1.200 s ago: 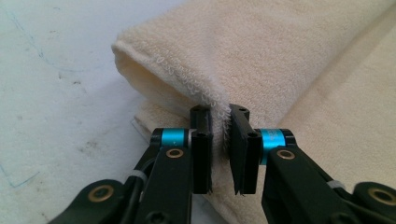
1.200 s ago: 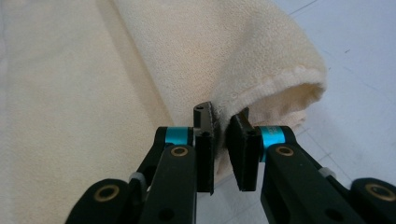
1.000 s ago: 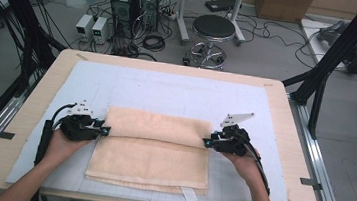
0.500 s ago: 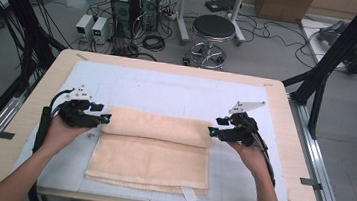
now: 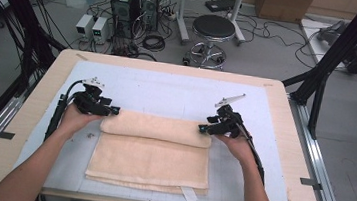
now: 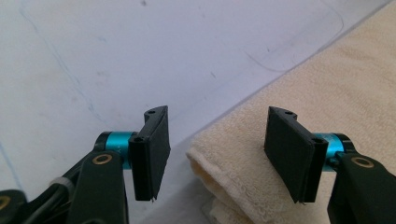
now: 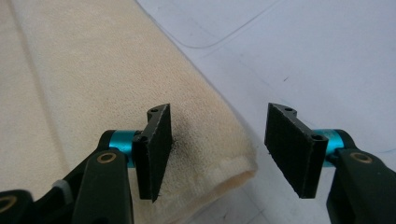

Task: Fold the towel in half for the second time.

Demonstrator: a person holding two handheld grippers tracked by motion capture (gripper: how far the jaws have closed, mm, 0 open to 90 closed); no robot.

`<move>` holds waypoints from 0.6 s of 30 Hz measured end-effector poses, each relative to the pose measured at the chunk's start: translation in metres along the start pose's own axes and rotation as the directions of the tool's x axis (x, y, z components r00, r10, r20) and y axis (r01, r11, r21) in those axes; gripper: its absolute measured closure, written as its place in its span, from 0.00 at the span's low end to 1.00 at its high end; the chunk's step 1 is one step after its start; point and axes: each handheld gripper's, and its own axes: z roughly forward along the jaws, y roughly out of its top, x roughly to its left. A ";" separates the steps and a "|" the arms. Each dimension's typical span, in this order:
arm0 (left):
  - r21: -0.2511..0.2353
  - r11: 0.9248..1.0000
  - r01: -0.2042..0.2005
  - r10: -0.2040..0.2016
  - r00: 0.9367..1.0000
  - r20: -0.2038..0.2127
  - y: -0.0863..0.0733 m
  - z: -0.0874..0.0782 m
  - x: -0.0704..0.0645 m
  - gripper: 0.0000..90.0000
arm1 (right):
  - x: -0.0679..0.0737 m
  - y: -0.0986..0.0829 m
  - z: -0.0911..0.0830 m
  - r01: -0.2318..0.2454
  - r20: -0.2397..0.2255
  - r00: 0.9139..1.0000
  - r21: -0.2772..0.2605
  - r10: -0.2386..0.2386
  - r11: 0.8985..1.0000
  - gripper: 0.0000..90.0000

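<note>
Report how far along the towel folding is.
Done: the towel lies folded in layers on the white mat, its far edge rolled over into a thick fold. In hand: the left claw and right claw sit at the two ends of that fold, both open, straddling its corners without gripping. Left: probably another fold toward the near edge, though that is a guess.

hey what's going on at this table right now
A person is folding or rolling a cream towel on a white mat with a handheld gripper in each hand. The far part of the towel lies as a thick folded band across the rest. The left gripper sits at that band's left end and the right gripper at its right end. In both gripper views the jaws stand open, each pair straddling a corner of the band without clamping it.
</note>
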 end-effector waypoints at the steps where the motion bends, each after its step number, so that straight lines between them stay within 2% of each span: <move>1: 0.011 1.000 0.006 -0.006 1.000 0.023 -0.001 0.001 0.001 0.50 | 0.000 0.000 0.000 -0.013 -0.013 1.000 0.004 0.013 1.000 0.51; 3: 0.023 1.000 0.005 -0.006 0.999 0.042 -0.002 0.001 0.001 0.57 | 0.002 -0.001 0.001 -0.004 -0.047 0.999 0.015 0.004 1.000 0.62; 5: 0.017 1.000 -0.019 0.018 0.999 0.041 -0.001 -0.001 -0.002 0.69 | 0.003 -0.001 0.000 0.004 -0.070 0.998 0.026 -0.002 1.000 0.74; 9: 0.006 0.998 -0.058 0.058 0.998 0.033 -0.001 -0.006 -0.008 0.91 | 0.006 0.000 -0.005 0.033 -0.080 0.996 0.011 -0.032 0.999 0.86; 11: 0.000 0.998 -0.069 0.069 0.997 0.028 -0.001 -0.010 -0.010 0.93 | 0.008 0.000 -0.008 0.045 -0.083 0.996 0.011 -0.044 0.999 0.89; 18: -0.086 0.994 -0.065 0.069 0.997 0.043 -0.003 -0.029 -0.013 0.95 | 0.019 0.003 -0.021 0.078 -0.079 0.994 -0.025 -0.079 0.997 0.90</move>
